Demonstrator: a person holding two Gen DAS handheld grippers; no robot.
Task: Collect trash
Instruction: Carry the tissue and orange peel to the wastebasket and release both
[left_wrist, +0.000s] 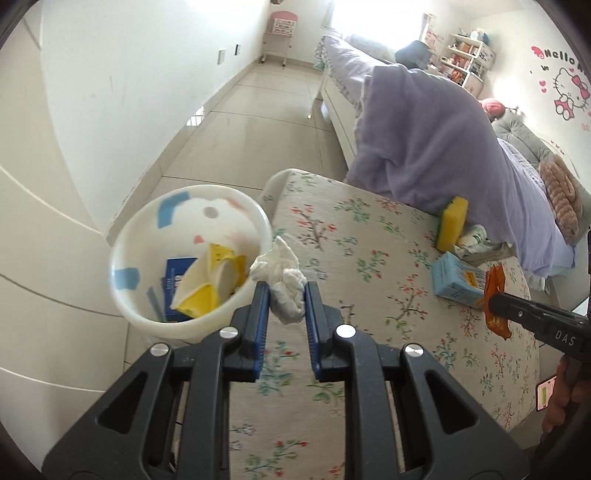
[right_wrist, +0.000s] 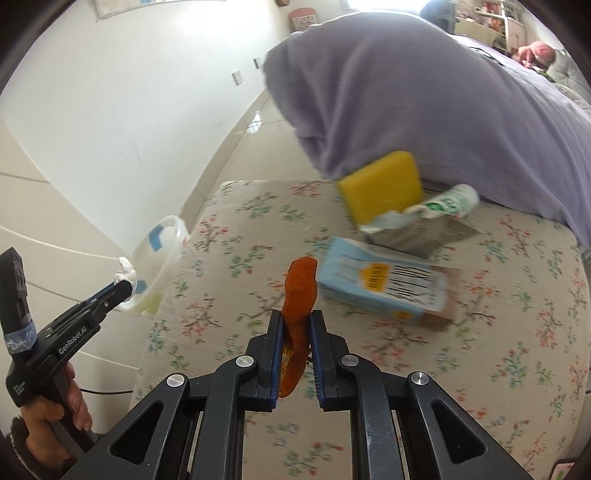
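My left gripper (left_wrist: 287, 293) is shut on a crumpled white tissue (left_wrist: 282, 282) and holds it just right of the rim of a white trash bin (left_wrist: 144, 314), which holds yellow and blue packaging. In the right wrist view the left gripper (right_wrist: 123, 284) and its tissue (right_wrist: 125, 271) sit against the bin (right_wrist: 168, 240). My right gripper (right_wrist: 297, 321) is shut on an orange peel (right_wrist: 301, 288) above the floral bench (right_wrist: 229, 258). The peel (left_wrist: 496, 295) also shows at the right of the left wrist view.
On the bench lie a light blue carton (right_wrist: 388, 284), a yellow sponge (right_wrist: 382, 184), a crumpled white-green wrapper (right_wrist: 439, 206) and a grey paper pack (right_wrist: 410, 236). A purple blanket (right_wrist: 424, 92) hangs over the bed behind. Tiled floor (left_wrist: 258, 129) runs left of the bed.
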